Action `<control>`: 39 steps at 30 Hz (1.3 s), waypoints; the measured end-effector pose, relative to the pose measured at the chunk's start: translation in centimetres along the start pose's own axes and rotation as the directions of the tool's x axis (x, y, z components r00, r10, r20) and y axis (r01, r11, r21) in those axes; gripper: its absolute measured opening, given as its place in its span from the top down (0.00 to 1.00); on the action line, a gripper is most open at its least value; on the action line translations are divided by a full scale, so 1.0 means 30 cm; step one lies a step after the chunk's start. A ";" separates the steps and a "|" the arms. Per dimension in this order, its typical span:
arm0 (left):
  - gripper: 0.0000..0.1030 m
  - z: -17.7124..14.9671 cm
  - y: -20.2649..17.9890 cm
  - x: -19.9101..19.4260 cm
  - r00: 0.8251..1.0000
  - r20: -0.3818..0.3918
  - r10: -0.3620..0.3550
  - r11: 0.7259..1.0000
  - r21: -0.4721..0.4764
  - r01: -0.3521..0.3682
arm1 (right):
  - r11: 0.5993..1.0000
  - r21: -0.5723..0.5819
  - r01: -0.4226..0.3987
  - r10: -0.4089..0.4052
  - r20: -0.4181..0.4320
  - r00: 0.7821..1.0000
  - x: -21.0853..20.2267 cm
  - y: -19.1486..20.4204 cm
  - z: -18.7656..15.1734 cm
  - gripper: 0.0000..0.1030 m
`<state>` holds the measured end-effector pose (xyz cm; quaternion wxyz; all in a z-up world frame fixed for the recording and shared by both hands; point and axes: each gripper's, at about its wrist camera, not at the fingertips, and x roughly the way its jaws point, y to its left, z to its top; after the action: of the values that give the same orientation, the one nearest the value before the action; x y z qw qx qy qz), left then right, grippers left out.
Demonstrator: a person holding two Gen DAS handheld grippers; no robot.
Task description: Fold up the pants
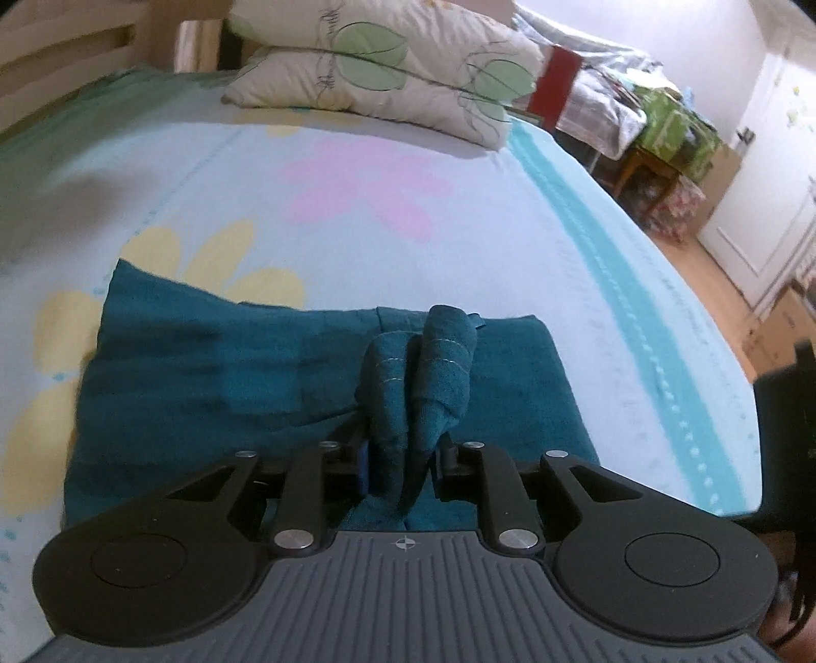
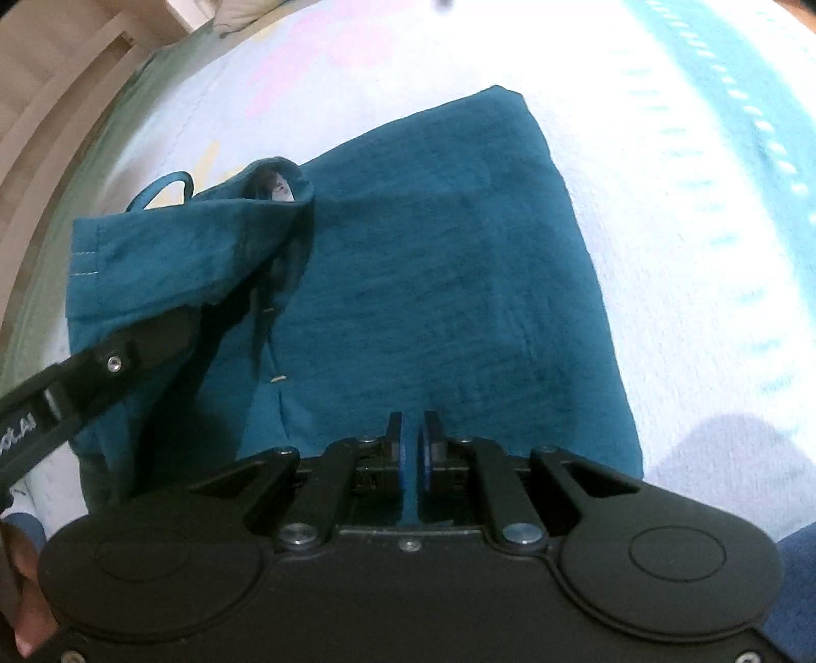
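Note:
Teal pants (image 1: 204,367) lie folded on a flowered bedsheet (image 1: 357,229). My left gripper (image 1: 403,459) is shut on a bunched hem of the pants (image 1: 423,367), with white stitching, lifted above the flat layer. In the right wrist view the pants (image 2: 433,265) spread flat, and the lifted hem (image 2: 168,255) hangs from the left gripper's finger (image 2: 153,341) at left. My right gripper (image 2: 413,443) hovers low over the near edge of the pants; its blue pads are almost together with a thin gap and no cloth between them.
Two stacked leaf-print pillows (image 1: 387,71) sit at the bed's head by a wooden headboard (image 1: 76,46). The bed's edge with a turquoise stripe (image 1: 612,270) runs on the right, with wooden floor (image 1: 724,285) and cluttered furniture (image 1: 663,127) beyond.

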<state>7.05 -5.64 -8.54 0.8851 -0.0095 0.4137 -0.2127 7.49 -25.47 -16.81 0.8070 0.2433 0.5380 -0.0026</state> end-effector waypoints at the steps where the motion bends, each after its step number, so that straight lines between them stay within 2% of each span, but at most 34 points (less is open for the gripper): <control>1: 0.80 -0.003 -0.013 0.000 1.000 -0.003 0.010 1.000 0.028 -0.010 | 1.000 0.004 -0.005 0.005 -0.001 1.000 -0.016 -0.007 -0.011 0.90; 5: 0.79 -0.026 -0.095 0.001 0.997 -0.010 0.077 0.979 0.189 -0.074 | 0.999 0.028 -0.031 0.031 -0.008 0.999 -0.045 -0.050 -0.014 0.93; 7: 0.76 -0.052 -0.140 -0.007 0.993 0.010 0.117 0.949 0.292 -0.114 | 0.998 0.042 -0.040 0.041 -0.011 0.999 -0.050 -0.062 -0.011 0.95; 10: 0.76 -0.084 -0.194 -0.012 0.989 0.040 0.144 0.904 0.400 -0.148 | 0.997 0.053 -0.050 0.050 -0.011 0.999 -0.045 -0.084 -0.008 0.95; 12: 0.76 -0.098 -0.209 -0.016 0.991 0.047 0.129 0.899 0.417 -0.137 | 0.997 0.055 -0.050 0.050 -0.009 0.999 -0.051 -0.087 -0.008 0.95; 18: 0.75 -0.111 -0.205 -0.043 0.999 0.027 0.042 0.923 0.382 -0.049 | 0.997 0.061 -0.056 0.057 -0.006 0.998 -0.064 -0.105 -0.002 0.98; 23: 0.74 -0.111 -0.212 -0.046 0.999 0.026 0.020 0.923 0.384 -0.028 | 0.996 0.062 -0.061 0.061 0.005 0.998 -0.071 -0.109 0.000 0.96; 25: 0.74 -0.109 -0.208 -0.028 1.000 0.013 0.018 0.926 0.377 -0.022 | 0.997 0.045 -0.068 0.066 0.040 0.997 -0.105 -0.107 0.008 0.80; 30: 0.73 -0.122 -0.164 0.015 0.999 -0.049 -0.022 0.955 0.294 0.035 | 0.993 0.085 -0.077 0.069 0.098 0.993 -0.178 -0.148 0.052 0.80; 32: 0.73 -0.130 -0.133 0.032 0.996 -0.073 -0.053 0.970 0.234 0.069 | 0.987 0.124 -0.101 0.089 0.100 0.991 -0.199 -0.177 0.064 0.75; 34: 0.73 -0.141 -0.111 0.045 0.994 -0.085 -0.064 0.976 0.202 0.080 | 0.970 0.187 -0.155 0.136 0.111 0.985 -0.228 -0.209 0.065 0.52; 36: 0.73 -0.154 -0.102 0.052 0.995 -0.083 -0.053 0.977 0.199 0.069 | 0.939 0.258 -0.226 0.198 0.131 0.971 -0.246 -0.237 0.057 0.38; 37: 0.72 -0.158 -0.101 0.054 0.995 -0.082 -0.051 0.977 0.201 0.066 | 0.922 0.291 -0.256 0.225 0.134 0.965 -0.249 -0.244 0.055 0.32; 39: 0.72 -0.168 -0.103 0.057 0.995 -0.086 -0.050 0.977 0.202 0.066 | 0.900 0.323 -0.292 0.267 0.118 0.956 -0.236 -0.246 0.051 0.31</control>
<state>3.17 -8.30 -12.52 0.8573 0.0783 0.4246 -0.2802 3.86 -34.40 -13.06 0.7639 0.4523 0.4601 0.0125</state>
